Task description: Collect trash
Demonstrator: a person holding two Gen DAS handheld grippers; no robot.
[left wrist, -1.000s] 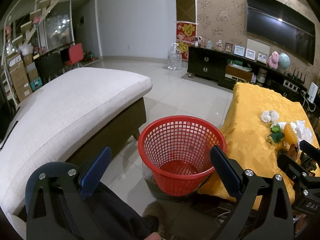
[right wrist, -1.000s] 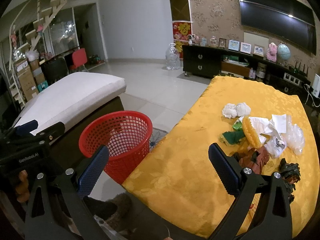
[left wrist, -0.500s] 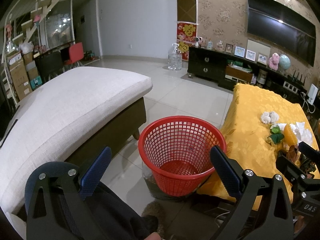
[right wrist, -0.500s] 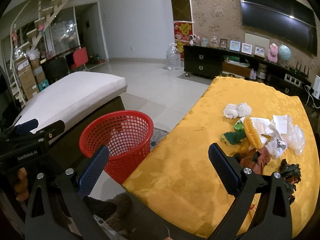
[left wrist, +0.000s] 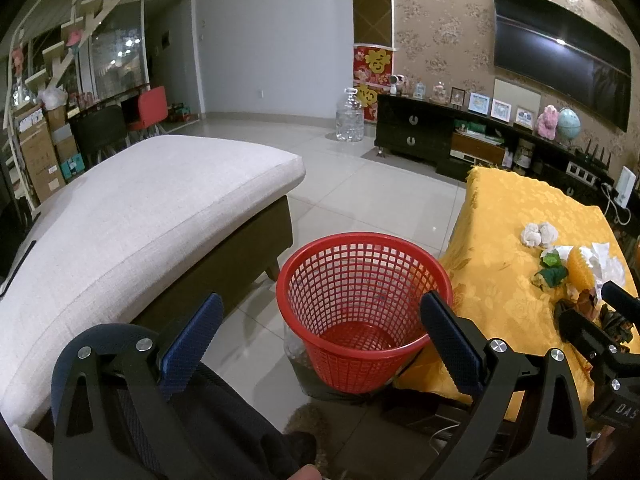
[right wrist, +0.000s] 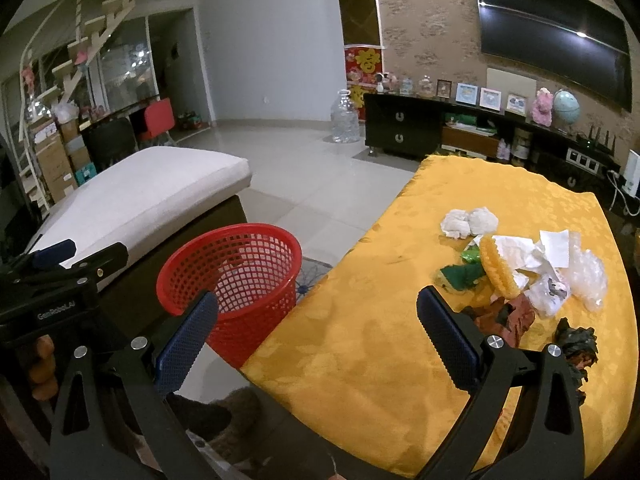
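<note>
Yellow-clothed table point(right wrist: 360, 344) — one red basket point(right wrist: 240, 276), two white wads point(right wrist: 470, 221), both hand-held grippers point(left wrist: 320, 344) point(right wrist: 316, 332) wide open, empty.

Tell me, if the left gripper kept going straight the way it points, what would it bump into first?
Most likely the red basket: it sits between the open left gripper fingers, nothing visible before it, though depth is hard to judge.

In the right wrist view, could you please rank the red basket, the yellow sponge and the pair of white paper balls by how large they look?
1. Red basket, by far the largest.
2 and 3. Yellow sponge and the pair of white paper balls look about alike; the balls lie farther from the camera, so I would not rank them.
</note>
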